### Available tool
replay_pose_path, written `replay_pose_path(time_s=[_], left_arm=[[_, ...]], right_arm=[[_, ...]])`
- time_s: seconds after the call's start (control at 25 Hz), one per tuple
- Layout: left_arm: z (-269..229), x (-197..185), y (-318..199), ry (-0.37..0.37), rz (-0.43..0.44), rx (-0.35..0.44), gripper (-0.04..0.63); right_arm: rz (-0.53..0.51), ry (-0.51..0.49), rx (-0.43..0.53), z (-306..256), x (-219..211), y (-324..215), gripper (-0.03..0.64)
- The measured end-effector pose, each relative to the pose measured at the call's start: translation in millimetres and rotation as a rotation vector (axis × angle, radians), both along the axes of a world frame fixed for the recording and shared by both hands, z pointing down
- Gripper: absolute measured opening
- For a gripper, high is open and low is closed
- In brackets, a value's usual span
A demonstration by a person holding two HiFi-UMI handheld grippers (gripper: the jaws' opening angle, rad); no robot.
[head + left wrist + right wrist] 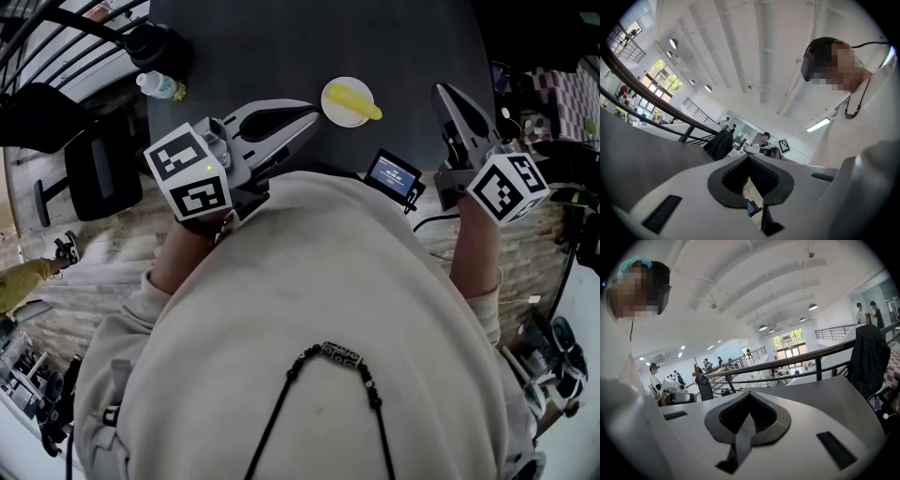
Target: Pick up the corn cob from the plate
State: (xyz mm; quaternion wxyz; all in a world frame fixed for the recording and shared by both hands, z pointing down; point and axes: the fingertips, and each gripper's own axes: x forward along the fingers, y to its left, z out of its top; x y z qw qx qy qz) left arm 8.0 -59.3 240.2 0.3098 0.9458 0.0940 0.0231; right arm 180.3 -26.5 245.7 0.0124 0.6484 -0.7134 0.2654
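A yellow corn cob [354, 99] lies on a small pale plate [335, 112] on the dark table [309, 37]. My left gripper [314, 114] lies just left of the plate, its tips pointing at it with a short gap; the jaws stand together with nothing between them. My right gripper [441, 92] sits to the right of the plate, farther off, also shut and empty. In the left gripper view the left gripper [749, 158] has its pads meeting; the right gripper [749, 394] looks the same in its own view. Neither gripper view shows the corn or plate.
A clear bottle [159, 86] stands at the table's left edge beside a dark round object [150, 42]. A small device with a lit screen [394, 175] sits at the near edge by my body. A black chair [98, 173] stands left of the table.
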Motion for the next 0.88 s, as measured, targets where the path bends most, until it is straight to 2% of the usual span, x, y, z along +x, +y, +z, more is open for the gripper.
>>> replay_pose_path(time_s=[0.24, 0.44, 0.6, 0.88], left_arm=[[-7, 0, -14, -0.024, -0.100, 0.049, 0.000], [-2, -13, -13, -0.048, -0.179, 0.043, 0.000], [9, -22, -29, -0.073, -0.214, 0.045, 0.000], [14, -40, -26, -0.096, -0.270, 0.048, 0.000]], right_arm=[[-0.122, 0.035, -0.027, 1, 1, -32, 0.014], [-0.215, 0.055, -0.058, 11, -10, -45, 0.015], [-0.277, 0.066, -0.076, 25, -22, -70, 0.014], [-0.341, 0.049, -0.109, 43, -33, -83, 0.015]])
